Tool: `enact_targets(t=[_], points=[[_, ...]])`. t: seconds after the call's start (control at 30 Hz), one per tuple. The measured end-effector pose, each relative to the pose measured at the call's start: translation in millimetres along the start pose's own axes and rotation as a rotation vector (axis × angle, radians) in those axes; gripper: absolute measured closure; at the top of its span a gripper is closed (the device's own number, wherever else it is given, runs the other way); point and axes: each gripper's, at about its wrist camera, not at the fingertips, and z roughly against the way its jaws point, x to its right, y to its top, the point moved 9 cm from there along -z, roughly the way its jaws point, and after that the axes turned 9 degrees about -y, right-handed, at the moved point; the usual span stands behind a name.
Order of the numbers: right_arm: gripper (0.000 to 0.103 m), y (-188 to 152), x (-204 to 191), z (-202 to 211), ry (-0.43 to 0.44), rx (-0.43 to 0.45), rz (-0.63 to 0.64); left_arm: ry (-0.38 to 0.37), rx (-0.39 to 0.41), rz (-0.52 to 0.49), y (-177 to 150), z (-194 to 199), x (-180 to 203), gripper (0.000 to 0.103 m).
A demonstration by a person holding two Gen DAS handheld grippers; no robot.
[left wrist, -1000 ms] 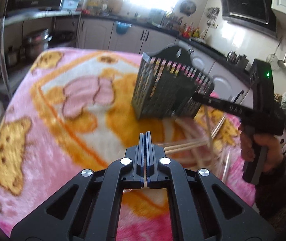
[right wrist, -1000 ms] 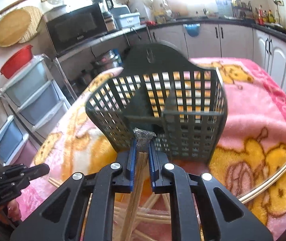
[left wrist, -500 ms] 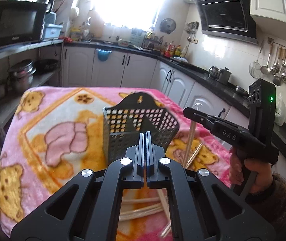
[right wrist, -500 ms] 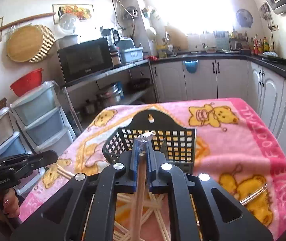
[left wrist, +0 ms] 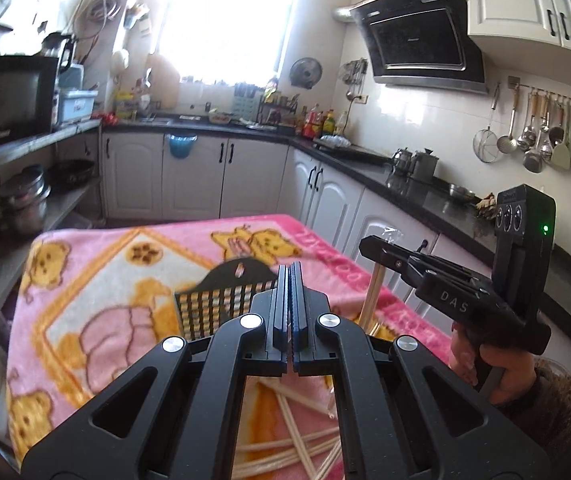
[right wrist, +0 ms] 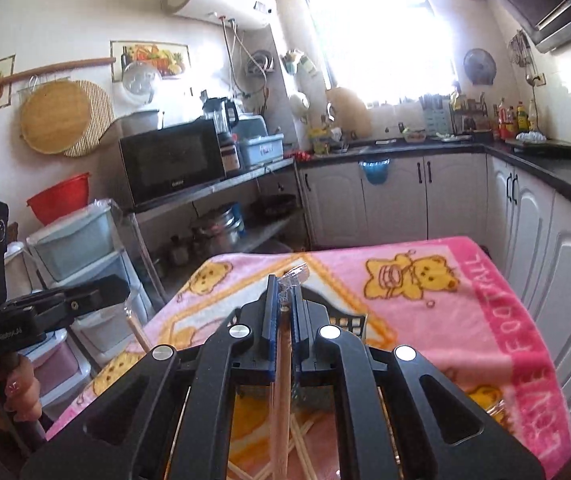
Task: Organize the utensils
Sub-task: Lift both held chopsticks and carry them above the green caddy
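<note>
Pink blanket (left wrist: pixel 97 304): the far half lies bare and open to approach. The dark slotted basket (left wrist: pixel 221 304) stands mid-table, directly ahead of both grippers. Loose chopsticks (left wrist: pixel 285 440) litter the near edge beneath them. White cabinets (right wrist: pixel 545 240) close off the right side; shelves and plastic drawers (right wrist: pixel 73 240) the left.

— Holder? 
— Dark slotted utensil basket (left wrist: pixel 221 304), upright on the pink blanket, mid-table.
— Chopsticks? 
— One wrapped pair of chopsticks (right wrist: pixel 281 392) raised, hanging down; loose chopsticks (left wrist: pixel 285 440) scattered, crossing, near the basket.
</note>
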Motion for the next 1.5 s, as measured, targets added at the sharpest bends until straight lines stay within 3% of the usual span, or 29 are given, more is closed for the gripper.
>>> enact_targets(t=[0.43,0.67,1.13,1.5], points=[[0.097,67,11,12,-0.015,0.155,-0.029,0.034,0.088,-0.055,72,5,5,0.103],[0.097,95,14,0,-0.041,0.216,-0.016,0.056,0.111,-0.065,93,5,-3,0.103],[0.097,87,26,-45,-0.080,0.214,-0.011,0.080,0.091,0.009,81,-22,-37,0.103],[0.097,57,28,-81,-0.096,0.133,-0.015,0.084,0.055,0.070,54,-43,-60,0.103]])
